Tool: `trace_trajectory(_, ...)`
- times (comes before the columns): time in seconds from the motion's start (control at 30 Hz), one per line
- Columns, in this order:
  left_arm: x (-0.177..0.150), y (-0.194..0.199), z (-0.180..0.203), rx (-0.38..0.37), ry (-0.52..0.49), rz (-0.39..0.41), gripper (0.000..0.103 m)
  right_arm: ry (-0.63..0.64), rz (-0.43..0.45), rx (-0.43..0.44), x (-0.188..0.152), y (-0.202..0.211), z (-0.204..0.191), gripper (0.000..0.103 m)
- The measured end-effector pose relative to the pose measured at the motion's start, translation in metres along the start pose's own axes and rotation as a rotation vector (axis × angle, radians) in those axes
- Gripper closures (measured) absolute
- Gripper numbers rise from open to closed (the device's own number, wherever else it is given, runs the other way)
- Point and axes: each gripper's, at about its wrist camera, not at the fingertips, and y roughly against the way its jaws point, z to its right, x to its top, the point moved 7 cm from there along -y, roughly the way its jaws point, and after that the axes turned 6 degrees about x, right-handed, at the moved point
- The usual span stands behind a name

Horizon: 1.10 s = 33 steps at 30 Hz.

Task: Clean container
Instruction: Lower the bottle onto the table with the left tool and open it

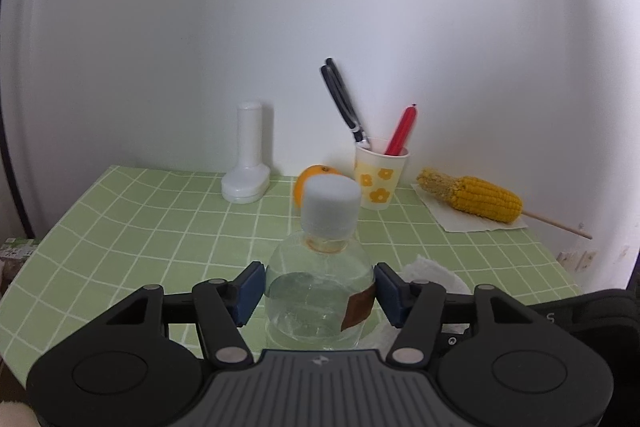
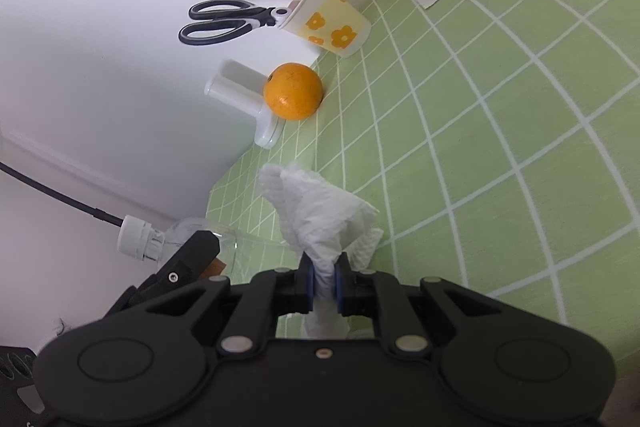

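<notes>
A clear plastic bottle (image 1: 316, 295) with a white cap and a brown stain patch on its right side stands upright between the pads of my left gripper (image 1: 320, 293), which is shut on it. My right gripper (image 2: 324, 287) is shut on a crumpled white paper towel (image 2: 320, 215). In the right wrist view the bottle (image 2: 160, 239) lies to the left of the towel, a little apart from it. In the left wrist view the towel (image 1: 432, 279) shows just right of the bottle.
On the green checked tablecloth (image 1: 160, 227), by the white wall: a white holder (image 1: 248, 167), an orange (image 2: 294, 91), a flowered paper cup (image 1: 380, 173) with scissors and a red pen, a corn cob (image 1: 472, 197) on a napkin.
</notes>
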Motion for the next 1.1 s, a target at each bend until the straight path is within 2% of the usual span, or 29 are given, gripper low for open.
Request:
trace_trajectory(0.17, 0.0, -0.004, 0.019, -0.143, -0.074, 0.003, 0.043, -0.002, 0.024, -0.017, 0.004, 0.009, 0.004, 0.092)
trace_trajectory(0.27, 0.0, -0.009, 0.027, -0.187, -0.112, 0.002, 0.043, -0.007, 0.039, -0.033, 0.007, 0.014, 0.008, 0.092)
trace_trajectory(0.37, 0.0, -0.01, 0.028, -0.19, -0.155, -0.009, 0.041, -0.014, 0.051, -0.045, 0.01, 0.019, 0.012, 0.092)
trace_trajectory(0.53, -0.005, -0.003, 0.019, -0.189, -0.161, -0.019, 0.035, -0.006, 0.05, -0.045, 0.01, 0.02, 0.011, 0.092)
trace_trajectory(0.73, -0.011, 0.009, 0.007, -0.165, -0.192, -0.019, 0.033, 0.002, 0.039, -0.037, 0.008, 0.017, 0.008, 0.092)
trace_trajectory(0.93, -0.015, 0.017, -0.014, -0.099, -0.205, -0.025, 0.029, 0.001, 0.033, -0.035, 0.006, 0.016, 0.008, 0.092)
trace_trajectory(1.1, -0.019, 0.013, -0.035, -0.034, -0.152, -0.049, 0.029, -0.001, 0.029, -0.033, 0.004, 0.014, 0.008, 0.092)
